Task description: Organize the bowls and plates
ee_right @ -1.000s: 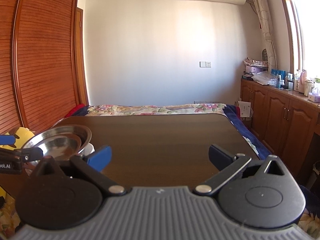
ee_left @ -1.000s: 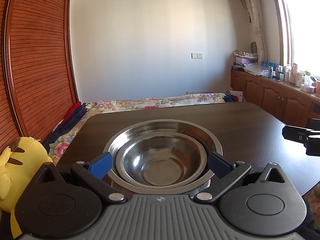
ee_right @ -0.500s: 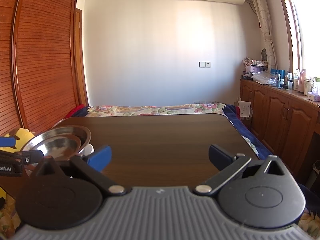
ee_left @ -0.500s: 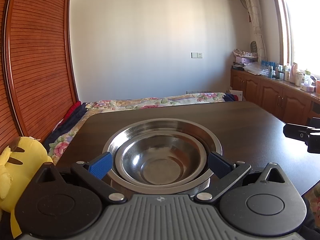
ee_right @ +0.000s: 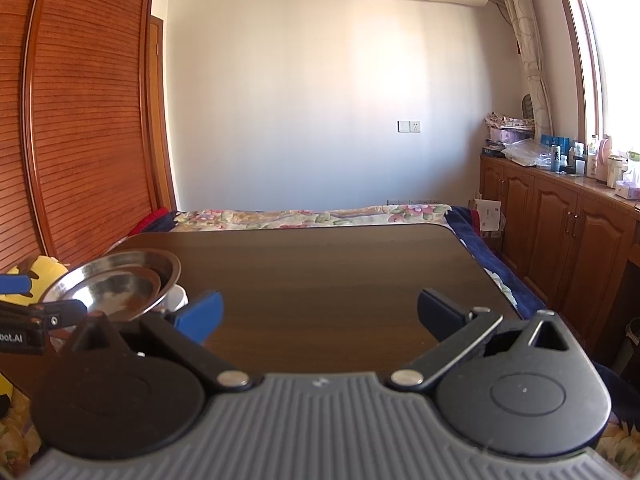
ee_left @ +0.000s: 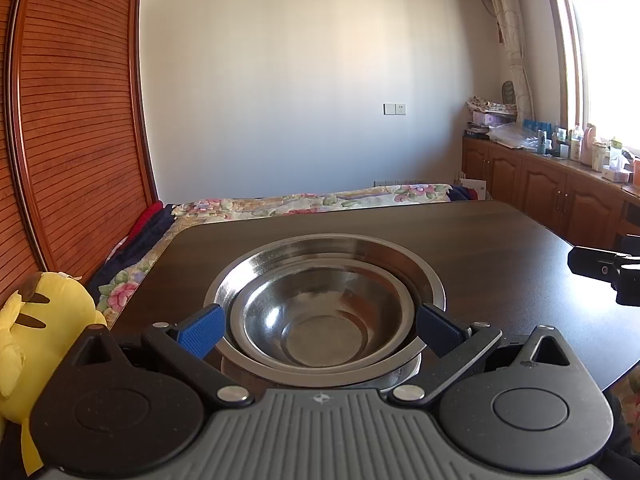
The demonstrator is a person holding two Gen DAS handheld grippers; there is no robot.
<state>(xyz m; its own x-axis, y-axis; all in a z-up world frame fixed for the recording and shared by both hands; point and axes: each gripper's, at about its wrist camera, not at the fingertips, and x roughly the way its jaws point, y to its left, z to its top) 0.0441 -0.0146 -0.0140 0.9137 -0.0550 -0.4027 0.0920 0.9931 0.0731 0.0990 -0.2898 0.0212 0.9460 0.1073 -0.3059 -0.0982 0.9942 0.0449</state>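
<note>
Left wrist: both tongs (ee_left: 320, 330) (ee_right: 320, 314) gape; shiny round steel bowl (ee_left: 320, 320) nests in plate (ee_left: 416, 270)

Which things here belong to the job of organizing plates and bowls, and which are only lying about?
Part of the job:
- steel bowl, nested inside
- wide steel dish
- white bowl under them
- left gripper, open
- right gripper, open

Only lying about:
- yellow plush toy
- bottles on the cabinet
- floral bedding

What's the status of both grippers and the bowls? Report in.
Left gripper open, fingers either side of the stacked steel bowls. Right gripper open, empty, over bare table. Nothing in the way.
</note>
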